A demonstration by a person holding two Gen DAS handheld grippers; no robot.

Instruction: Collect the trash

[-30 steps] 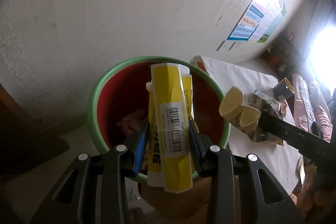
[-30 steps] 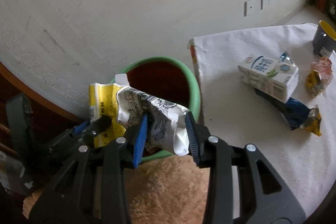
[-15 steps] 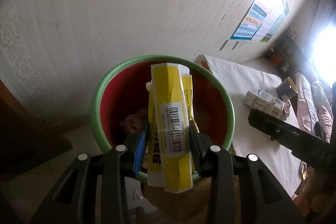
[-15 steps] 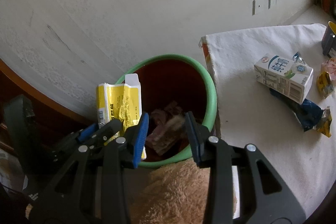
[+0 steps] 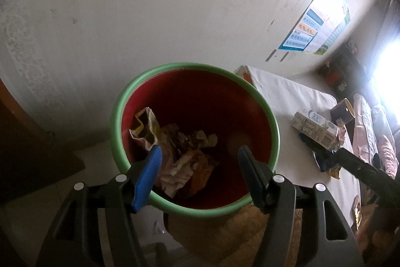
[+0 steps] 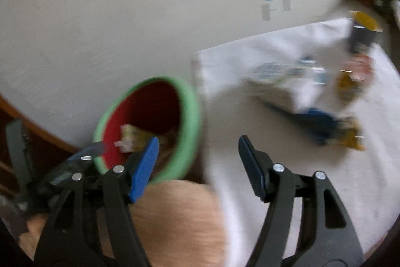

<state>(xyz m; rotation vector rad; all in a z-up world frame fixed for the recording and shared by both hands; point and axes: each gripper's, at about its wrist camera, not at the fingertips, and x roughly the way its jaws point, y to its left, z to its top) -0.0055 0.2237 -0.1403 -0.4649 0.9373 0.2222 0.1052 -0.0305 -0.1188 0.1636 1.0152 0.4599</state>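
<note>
A red bin with a green rim [image 5: 274,124] stands by the wall, also in the right wrist view [image 6: 193,101]. Crumpled wrappers and the yellow carton [image 5: 150,126] lie inside it. My left gripper [image 5: 198,162] is open and empty just above the bin's near rim. My right gripper [image 6: 197,149] is open and empty, between the bin and the white-clothed table [image 6: 250,131]. A milk carton [image 6: 280,84], a blue wrapper [image 6: 317,121] and yellow wrappers [image 6: 346,84] lie on the table. The right wrist view is blurred.
A dark cup with a yellow inside [image 6: 365,34] stands at the table's far side. A tan furry cushion [image 6: 175,217] lies below the bin. A poster [image 5: 315,26] hangs on the wall. Dark wooden furniture [image 5: 25,154] stands to the left.
My left gripper opened and the yellow carton dropped into the bin. My right gripper, which let go of the crumpled white carton earlier, opened wider and swung right toward the table.
</note>
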